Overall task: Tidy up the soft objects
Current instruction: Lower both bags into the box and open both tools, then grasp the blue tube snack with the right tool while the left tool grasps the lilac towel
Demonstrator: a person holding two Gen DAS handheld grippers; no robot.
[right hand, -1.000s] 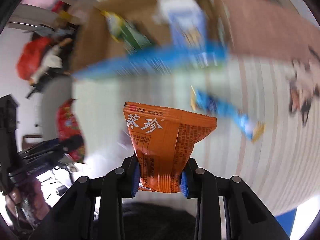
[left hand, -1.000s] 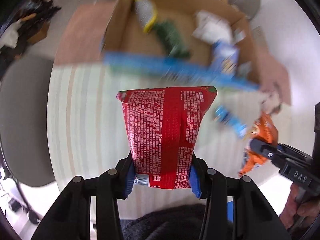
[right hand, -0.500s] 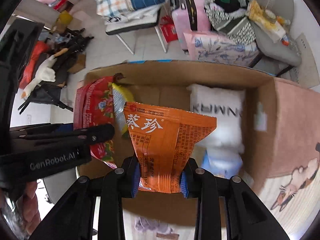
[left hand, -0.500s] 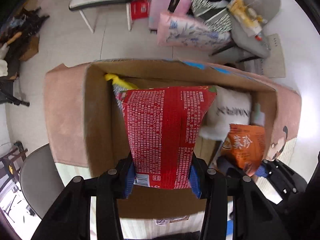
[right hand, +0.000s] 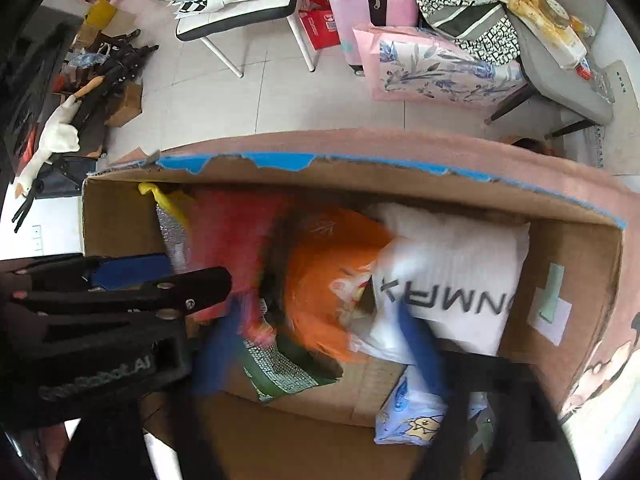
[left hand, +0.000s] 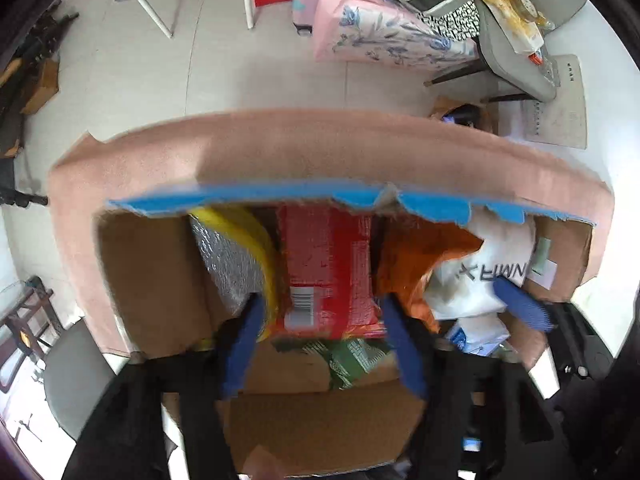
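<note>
Inside the brown cardboard box, both claws are opening. The left claw frees a light, crinkly red foil snack packet. The right claw seemingly frees the blurred orange foil packet; pinch either by its flat sealed edge.

The cardboard box is plain brown inside, pinkish on its outer flaps, with a torn bright-blue strip along the rim at twelve o'clock. In it, the red packet carries fine white print and a white barcode. At its three o'clock the orange packet is vivid orange; at nine o'clock, a silver packet edged in yellow. The white pillow bears black letters. The green packet has a white grid.
</note>
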